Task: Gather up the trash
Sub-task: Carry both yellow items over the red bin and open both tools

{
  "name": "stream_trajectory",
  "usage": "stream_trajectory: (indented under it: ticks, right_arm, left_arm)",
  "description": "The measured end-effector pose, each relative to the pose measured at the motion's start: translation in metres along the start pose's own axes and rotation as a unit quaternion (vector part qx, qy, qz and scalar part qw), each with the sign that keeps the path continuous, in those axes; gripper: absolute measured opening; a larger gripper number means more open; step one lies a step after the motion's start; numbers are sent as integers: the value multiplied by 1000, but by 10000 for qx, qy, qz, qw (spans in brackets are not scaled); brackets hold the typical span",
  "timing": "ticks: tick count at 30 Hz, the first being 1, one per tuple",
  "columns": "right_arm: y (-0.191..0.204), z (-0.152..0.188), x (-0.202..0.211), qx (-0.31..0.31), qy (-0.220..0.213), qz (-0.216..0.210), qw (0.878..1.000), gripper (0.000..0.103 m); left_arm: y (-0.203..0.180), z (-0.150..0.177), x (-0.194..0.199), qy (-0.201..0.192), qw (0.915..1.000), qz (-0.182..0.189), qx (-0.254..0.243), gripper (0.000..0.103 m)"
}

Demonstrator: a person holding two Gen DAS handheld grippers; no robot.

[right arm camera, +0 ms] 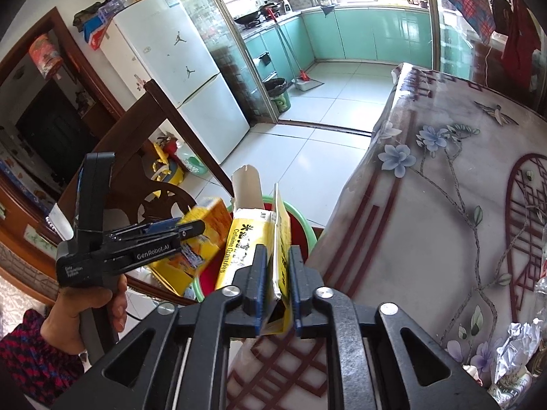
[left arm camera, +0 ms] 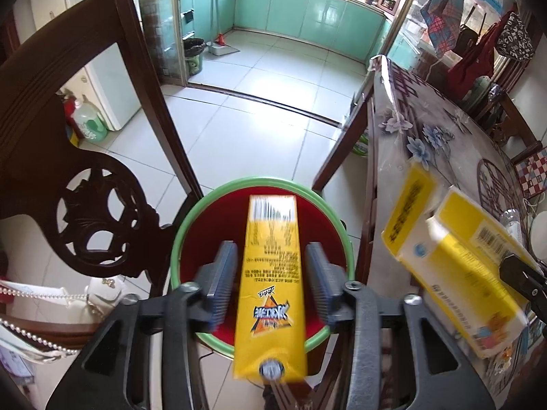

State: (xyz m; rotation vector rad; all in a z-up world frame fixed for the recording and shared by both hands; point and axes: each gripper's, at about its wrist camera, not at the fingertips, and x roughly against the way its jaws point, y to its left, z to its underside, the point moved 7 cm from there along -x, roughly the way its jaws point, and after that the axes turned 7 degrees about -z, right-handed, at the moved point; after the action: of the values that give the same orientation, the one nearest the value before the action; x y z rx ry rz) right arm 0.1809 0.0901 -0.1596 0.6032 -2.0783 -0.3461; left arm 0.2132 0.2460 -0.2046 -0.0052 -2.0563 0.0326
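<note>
Sunlit kitchen (left arm camera: 307, 10), white tiled floor (left arm camera: 239, 119)

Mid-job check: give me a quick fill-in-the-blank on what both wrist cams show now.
1. The bin has a ___ rim.
2. The left tongs are ___, pads clear of the carton.
3. The box between the right tongs is mostly ___.
4. In the left wrist view, the table stands ___ of the bin.
Missing: green; open; yellow; right.
</note>
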Motion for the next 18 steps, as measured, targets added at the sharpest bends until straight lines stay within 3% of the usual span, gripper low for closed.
stream_trajectory:
  ticks: [1, 3, 5, 11, 18]
  right_arm:
    - [1, -1, -1, -42, -5, -44, 10000, 22]
    - [2, -2, 0, -87, -90, -52, 9999, 37]
    - [3, -1, 4, -85, -172, -37, 9998, 42]
    - [0, 13, 23, -255, -288, 114, 9992, 44]
    - [-13, 31, 67, -146, -594, 518, 9968, 48]
  left_arm:
    - [1, -1, 3, -70, 10000, -29, 37, 68]
    - [3, -3, 9, -235, 9997, -22, 107, 70]
    - [3, -3, 14, -297, 9995, -23, 95, 72]
    - [-4, 1, 26, -421, 9991, -80, -74, 78]
    - [-30, 12, 31, -336, 9991, 144, -205, 79]
